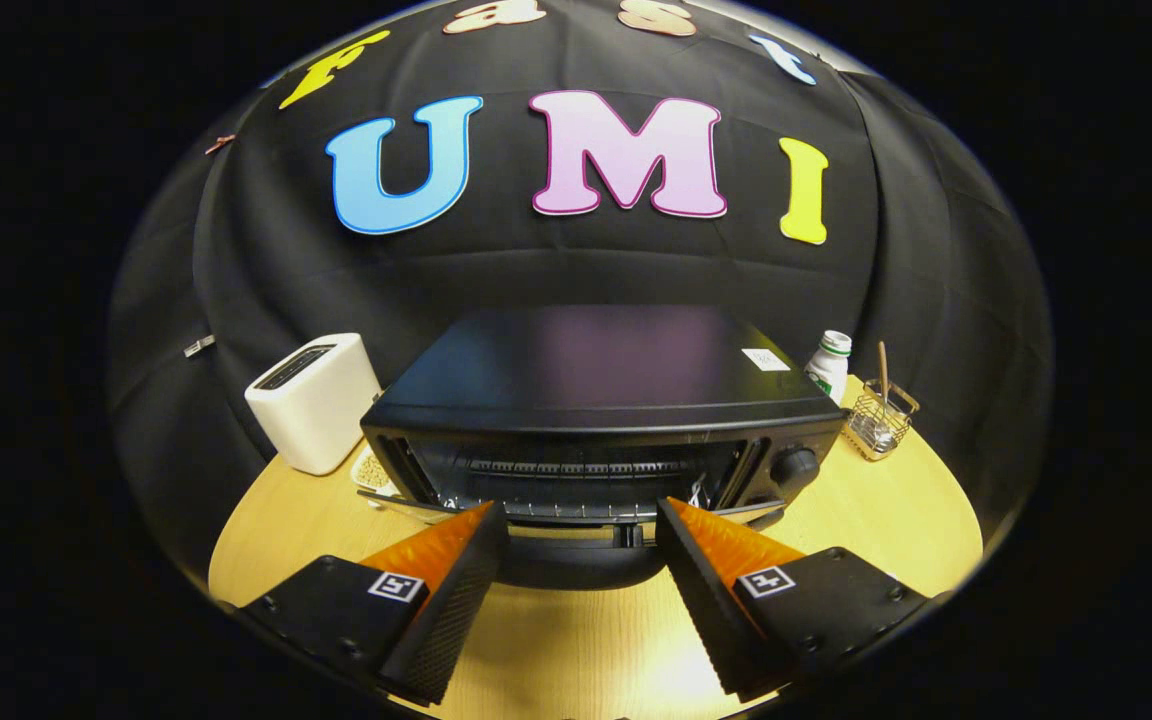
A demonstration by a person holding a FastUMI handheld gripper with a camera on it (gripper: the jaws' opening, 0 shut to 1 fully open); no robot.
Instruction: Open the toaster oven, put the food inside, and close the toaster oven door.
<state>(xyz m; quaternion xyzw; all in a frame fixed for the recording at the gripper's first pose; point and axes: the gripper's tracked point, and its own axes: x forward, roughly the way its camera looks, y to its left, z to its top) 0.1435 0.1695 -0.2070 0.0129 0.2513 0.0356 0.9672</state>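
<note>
The oven [586, 400] stands on the table [896, 520] at 12 o'clock from the gripper [581, 520], just ahead of the fingertips. Its door [576, 560] hangs open and down between the two fingers, so only a dark part of it shows. Inside, one wire rack [576, 468] is visible; whether food lies there is hard to make out. One knob [794, 466] sits at the oven's right front. The gripper is wide open and holds nothing. At 10 o'clock stands one white toaster [314, 400], and a pale plate [371, 470] is half hidden between it and the oven. At 2 o'clock one white bottle [829, 365] is partly cut off by the oven, beside one wire basket [878, 420] with a stick in it.
</note>
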